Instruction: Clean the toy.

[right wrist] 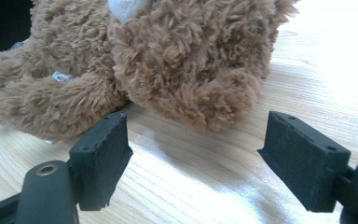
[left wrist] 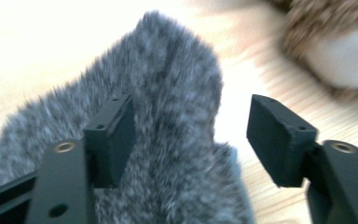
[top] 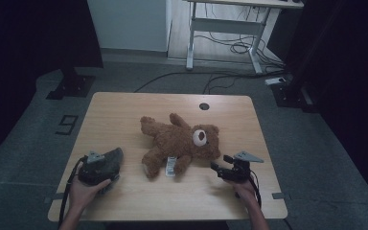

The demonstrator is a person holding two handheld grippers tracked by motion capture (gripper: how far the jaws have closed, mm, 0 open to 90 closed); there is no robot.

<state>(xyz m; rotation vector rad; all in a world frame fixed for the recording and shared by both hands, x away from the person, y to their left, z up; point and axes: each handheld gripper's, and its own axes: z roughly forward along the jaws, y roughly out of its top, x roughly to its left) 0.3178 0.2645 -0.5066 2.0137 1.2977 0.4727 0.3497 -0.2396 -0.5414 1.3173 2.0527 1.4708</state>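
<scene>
Toys: one brown teddy bear (top: 182,143), one grey fur piece (left wrist: 168,140) on my desk (top: 124,115).
Left tongs (left wrist: 191,135): open over the fur.
Right tongs (right wrist: 196,158): open, empty.

Dim overhead; glaring, blurred close-ups.

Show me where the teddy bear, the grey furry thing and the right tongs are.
teddy bear (top: 182,141): high view, on its brown belly.
grey furry thing (left wrist: 168,121): left gripper view, on the middle of its fur.
right tongs (right wrist: 193,161): right gripper view, midway between the open tips.
</scene>
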